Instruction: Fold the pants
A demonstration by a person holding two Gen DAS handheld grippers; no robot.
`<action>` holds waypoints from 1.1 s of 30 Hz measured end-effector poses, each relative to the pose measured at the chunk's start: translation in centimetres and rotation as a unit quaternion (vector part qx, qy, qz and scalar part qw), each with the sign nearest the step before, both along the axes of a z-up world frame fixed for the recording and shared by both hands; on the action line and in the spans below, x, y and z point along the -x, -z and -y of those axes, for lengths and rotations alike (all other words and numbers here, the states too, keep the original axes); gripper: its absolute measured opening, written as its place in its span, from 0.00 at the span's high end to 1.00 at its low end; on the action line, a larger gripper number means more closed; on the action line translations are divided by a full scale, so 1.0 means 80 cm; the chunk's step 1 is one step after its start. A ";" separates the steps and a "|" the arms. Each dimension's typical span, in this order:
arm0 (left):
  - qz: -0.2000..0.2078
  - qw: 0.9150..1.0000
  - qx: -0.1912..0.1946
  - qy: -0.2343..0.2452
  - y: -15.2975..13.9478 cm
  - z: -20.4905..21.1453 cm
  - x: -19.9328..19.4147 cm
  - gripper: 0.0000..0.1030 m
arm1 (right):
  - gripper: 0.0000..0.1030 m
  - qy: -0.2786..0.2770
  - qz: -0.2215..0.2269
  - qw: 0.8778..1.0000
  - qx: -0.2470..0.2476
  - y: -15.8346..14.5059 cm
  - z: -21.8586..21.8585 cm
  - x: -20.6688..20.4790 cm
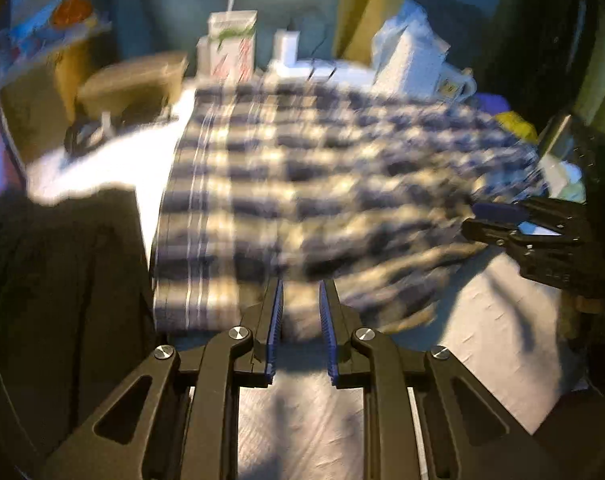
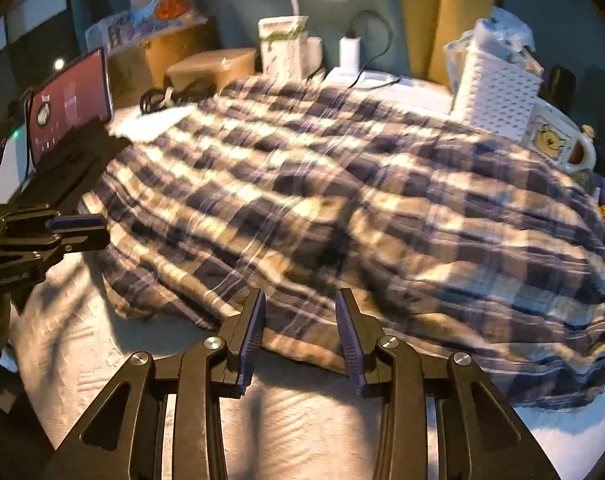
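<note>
The plaid pants [image 1: 302, 184], navy and cream, lie spread on a white cloth-covered table [image 1: 302, 432]; they also show in the right wrist view [image 2: 342, 208]. My left gripper [image 1: 300, 286] is open, its blue pads either side of the near edge of the fabric, which is blurred. My right gripper [image 2: 300, 294] is open just at the near hem. The right gripper shows in the left wrist view [image 1: 478, 218] at the pants' right edge; the left gripper shows in the right wrist view [image 2: 98, 228] at their left edge.
At the back stand a white basket [image 2: 498, 100], a Pooh mug [image 2: 558, 144], a carton [image 2: 282, 44], a charger with cable [image 2: 350, 50] and a brown container [image 2: 210, 66]. A phone [image 2: 70, 100] with a red screen sits on the left gripper.
</note>
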State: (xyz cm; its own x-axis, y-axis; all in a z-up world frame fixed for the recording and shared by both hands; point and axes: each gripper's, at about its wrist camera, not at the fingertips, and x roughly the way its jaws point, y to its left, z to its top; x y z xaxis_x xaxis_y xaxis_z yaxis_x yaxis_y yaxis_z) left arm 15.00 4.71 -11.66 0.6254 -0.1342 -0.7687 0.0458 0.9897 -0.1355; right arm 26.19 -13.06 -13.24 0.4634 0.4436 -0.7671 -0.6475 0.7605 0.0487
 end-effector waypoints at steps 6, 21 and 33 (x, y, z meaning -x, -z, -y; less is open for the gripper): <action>0.021 0.998 0.020 0.063 -0.013 0.048 -0.054 0.82 | 0.69 0.015 0.025 1.000 -0.010 -0.009 0.013 -0.030; -0.054 0.996 -0.024 0.060 0.016 0.030 -0.102 0.82 | 0.73 0.137 0.028 0.990 0.015 -0.016 0.149 -0.070; -0.026 0.994 -0.014 0.107 -0.011 0.063 -0.238 0.81 | 0.73 0.099 0.007 0.993 -0.067 -0.049 0.087 -0.191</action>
